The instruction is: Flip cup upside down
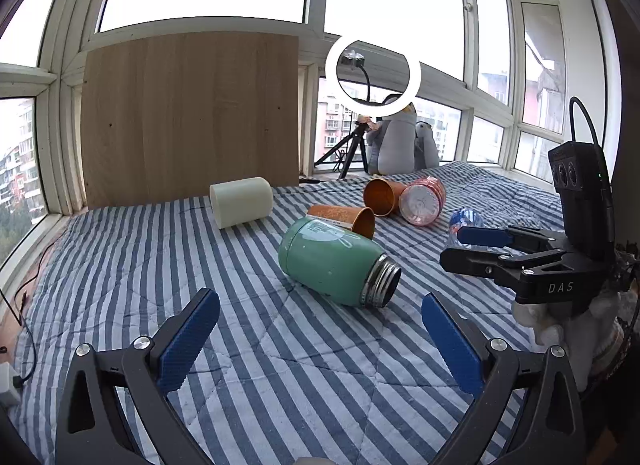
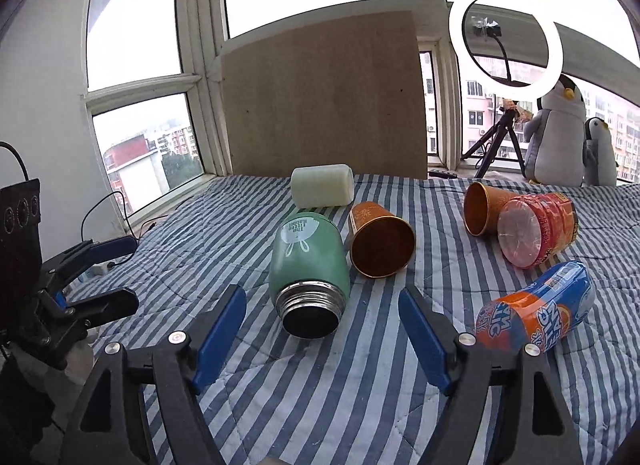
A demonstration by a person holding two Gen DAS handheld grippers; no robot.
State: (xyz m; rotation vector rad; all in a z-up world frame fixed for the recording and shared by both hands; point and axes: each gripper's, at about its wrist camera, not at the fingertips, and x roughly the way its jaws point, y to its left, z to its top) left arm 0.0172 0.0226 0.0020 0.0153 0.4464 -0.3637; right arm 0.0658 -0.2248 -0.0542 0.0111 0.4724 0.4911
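A green flask-style cup (image 1: 334, 261) lies on its side on the striped quilt, its steel threaded mouth toward me; it also shows in the right wrist view (image 2: 306, 265). My left gripper (image 1: 320, 329) is open and empty, just short of the cup. My right gripper (image 2: 322, 329) is open and empty, with the cup's mouth between and just beyond its blue fingertips. The right gripper also shows in the left wrist view (image 1: 476, 249), to the right of the cup. The left gripper shows in the right wrist view (image 2: 108, 273) at the left.
Two orange paper cups (image 2: 380, 241) (image 2: 482, 207), a cream cylinder (image 2: 322, 185), a red-labelled jar (image 2: 536, 229) and a blue-orange bottle (image 2: 536, 309) lie on the striped quilt (image 2: 360, 385). A wooden board (image 2: 324, 97), ring light (image 2: 506, 47) and plush penguins (image 2: 556, 133) stand behind.
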